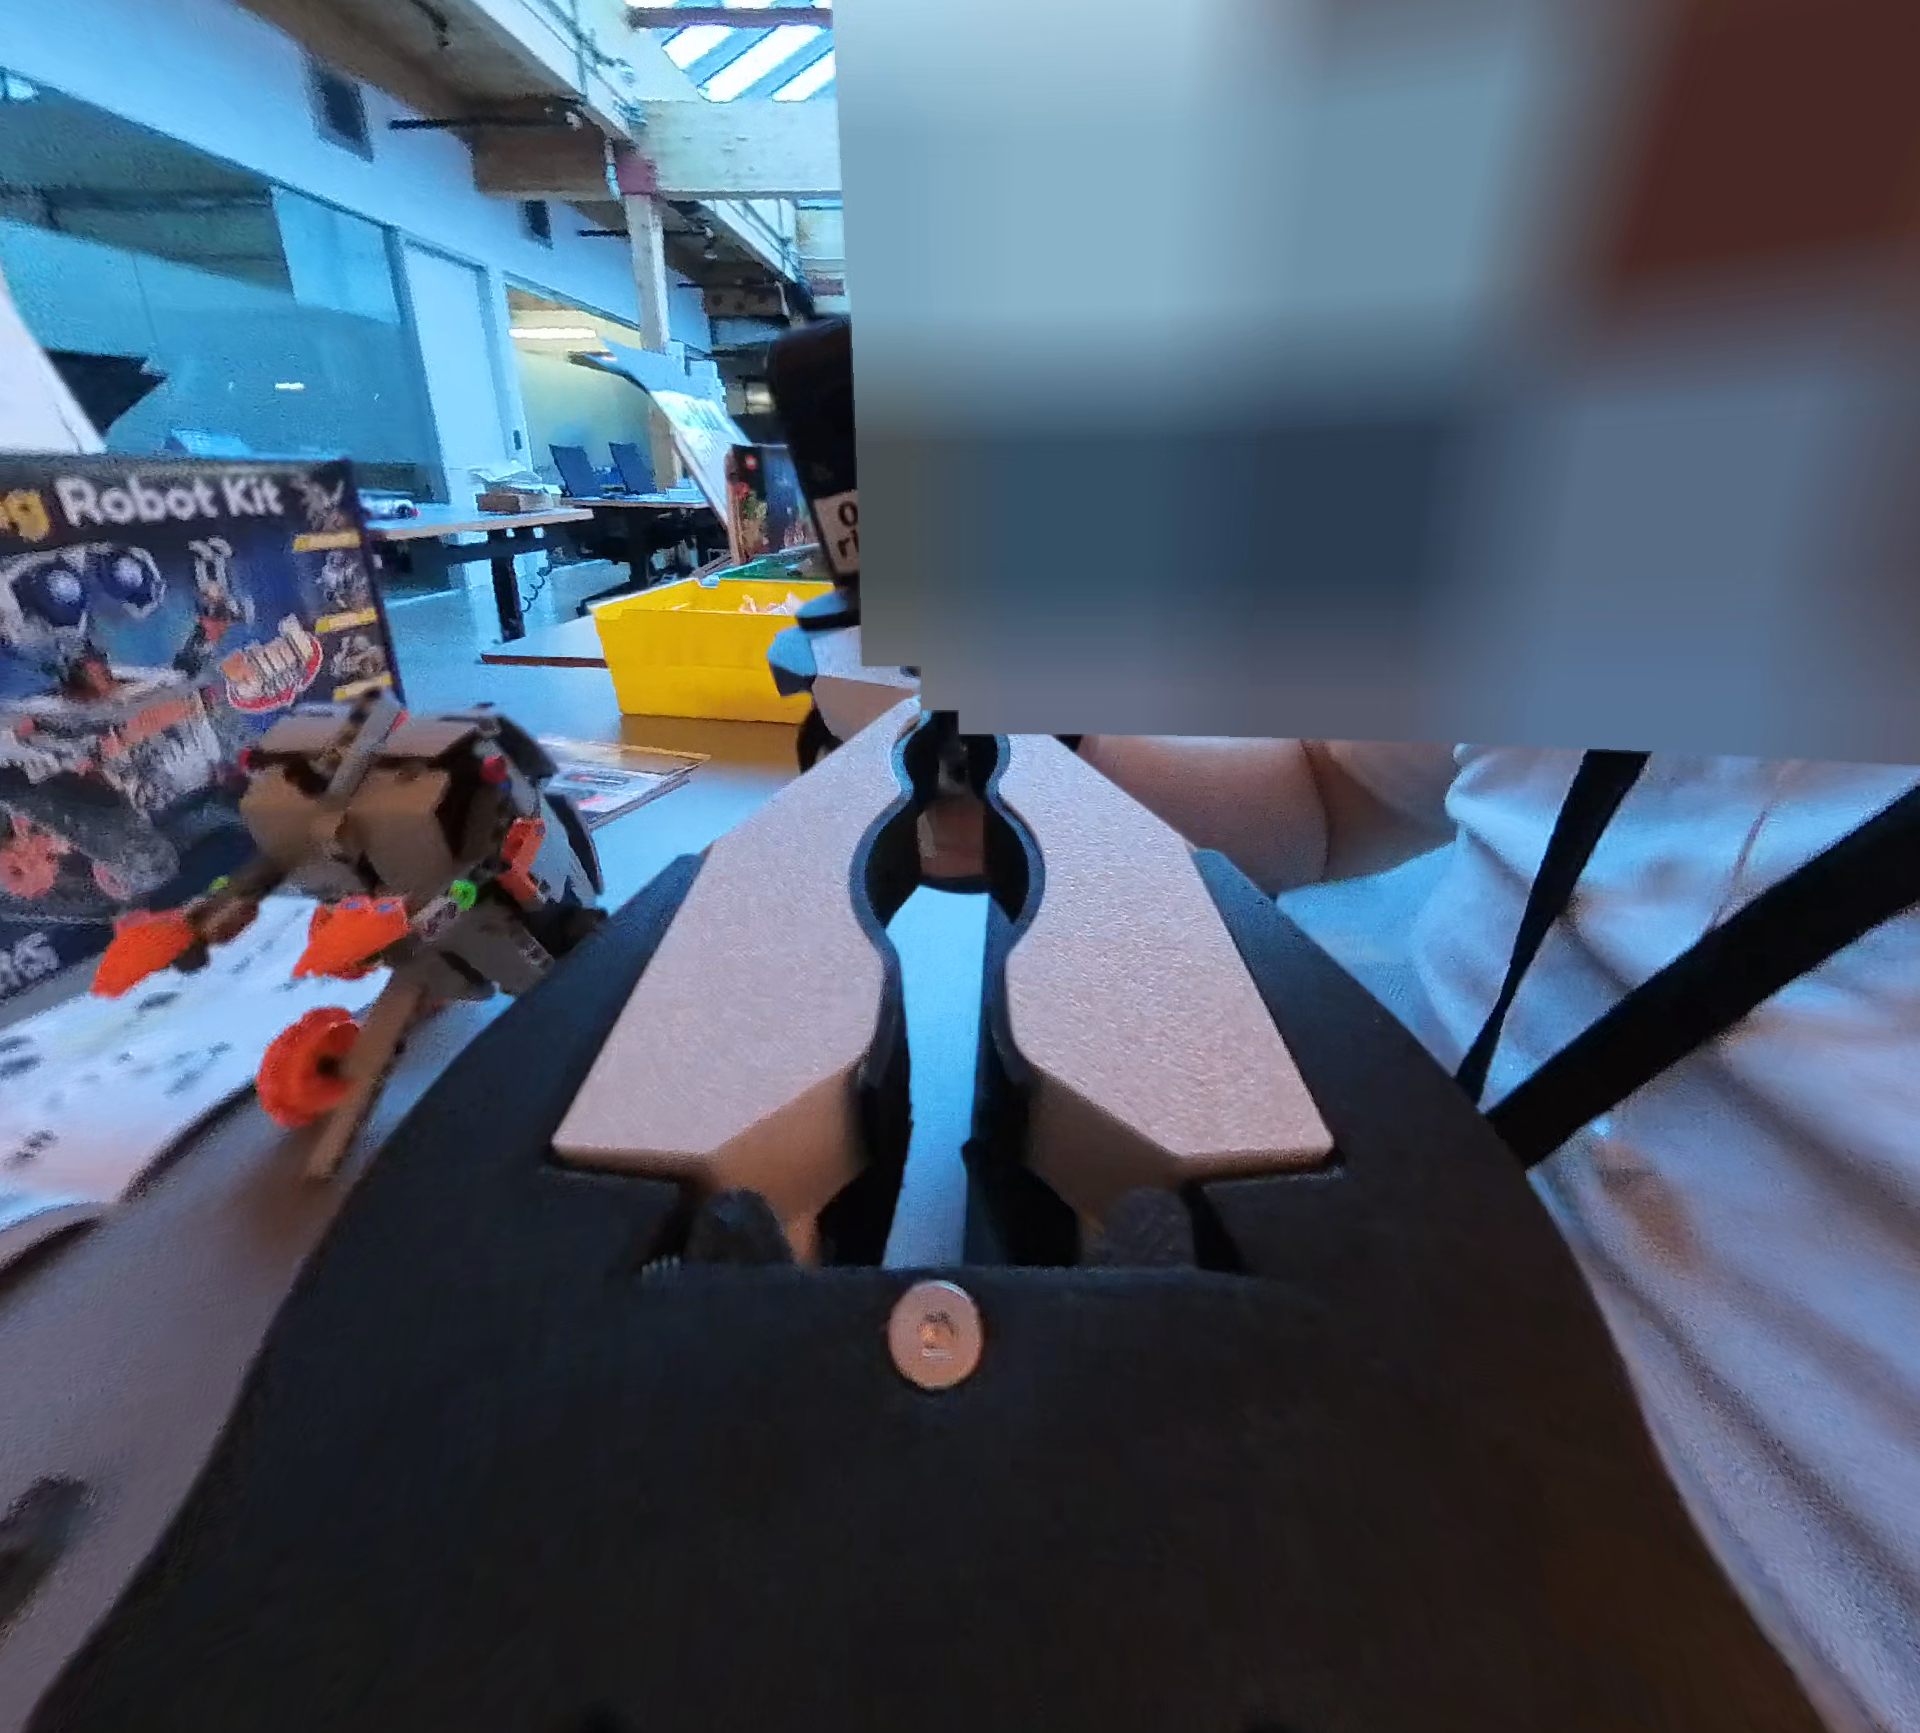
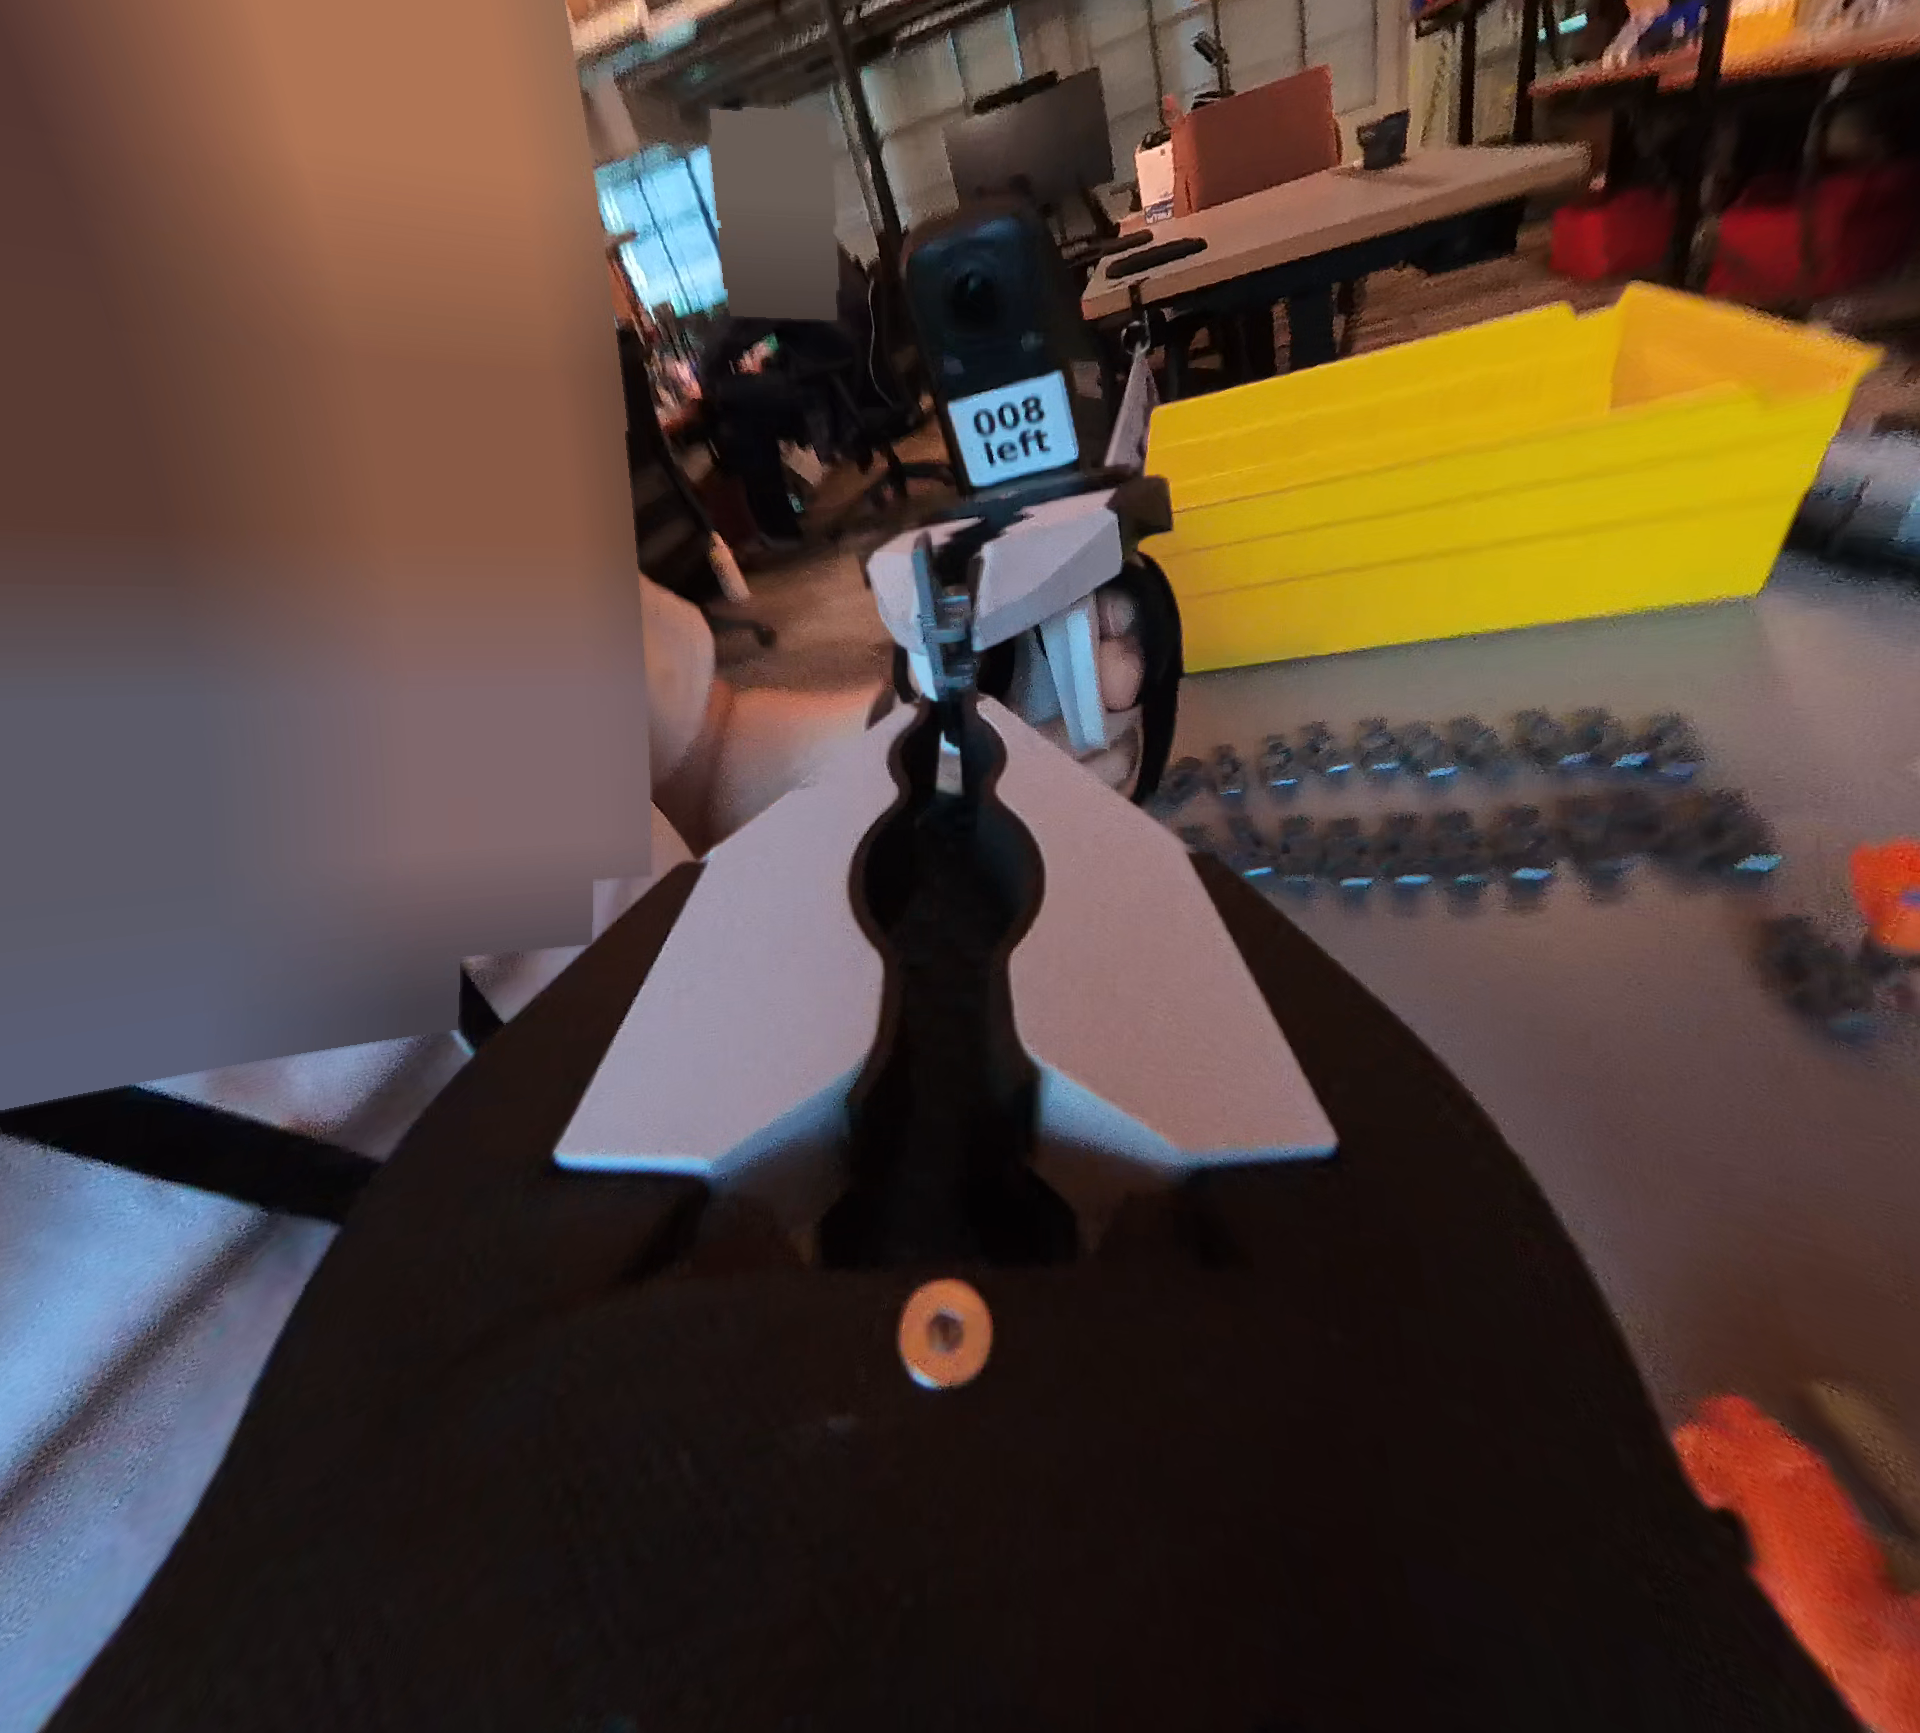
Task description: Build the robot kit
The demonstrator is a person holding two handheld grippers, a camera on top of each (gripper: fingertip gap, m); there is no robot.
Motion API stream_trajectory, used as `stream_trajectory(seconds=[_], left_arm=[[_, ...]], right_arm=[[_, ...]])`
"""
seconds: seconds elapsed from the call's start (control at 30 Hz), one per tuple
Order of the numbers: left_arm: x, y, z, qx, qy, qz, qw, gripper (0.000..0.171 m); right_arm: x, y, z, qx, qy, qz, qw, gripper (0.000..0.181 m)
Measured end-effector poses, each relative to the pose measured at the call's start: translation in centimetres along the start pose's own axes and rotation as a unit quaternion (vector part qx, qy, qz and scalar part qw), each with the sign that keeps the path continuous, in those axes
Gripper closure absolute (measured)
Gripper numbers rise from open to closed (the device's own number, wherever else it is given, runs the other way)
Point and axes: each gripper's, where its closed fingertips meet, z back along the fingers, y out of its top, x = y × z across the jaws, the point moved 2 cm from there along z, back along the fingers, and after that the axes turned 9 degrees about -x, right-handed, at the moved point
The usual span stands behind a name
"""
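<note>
Left gripper (image 1: 948, 753) and right gripper (image 2: 951, 727) tip to tip, small grey part (image 2: 948, 634) pinched between

Left wrist view: camera sits behind left tongs (image 1: 940, 748), looks along fingers, low over counter (image 1: 665, 852), toward person's torso close ahead; yellow bin (image 1: 696, 660) farther off, left of tong tips. Right wrist view: behind right tongs (image 2: 945, 748), faces left tongs (image 2: 961, 613) head-on, very near; yellow bin (image 2: 1455, 478) right of them. Views face each other; both share yellow bin and counter.
</note>
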Motion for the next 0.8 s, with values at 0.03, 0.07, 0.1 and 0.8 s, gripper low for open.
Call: stream_trajectory(seconds=[0.03,0.07,0.1,0.8], left_arm=[[0.3,0.0,-0.1,-0.011,0.001,-0.022,1.0,0.17],[0.6,0.0,-0.1,-0.022,0.003,-0.047,0.999,0.17],[0.9,0.1,-0.1,-0.034,0.007,-0.074,0.997,0.17],[-0.3,-2.6,0.1,-0.117,0.009,0.097,0.988,0.158]], right_arm=[[-0.2,-0.1,-0.1,-0.012,-0.013,0.042,0.999,0.179],[-0.4,-0.1,-0.1,-0.022,-0.028,0.076,0.996,0.179],[-0.4,-0.2,-0.1,-0.033,-0.042,0.105,0.993,0.175],[0.8,-1.7,-0.5,-0.14,-0.246,0.442,0.851,0.174]])
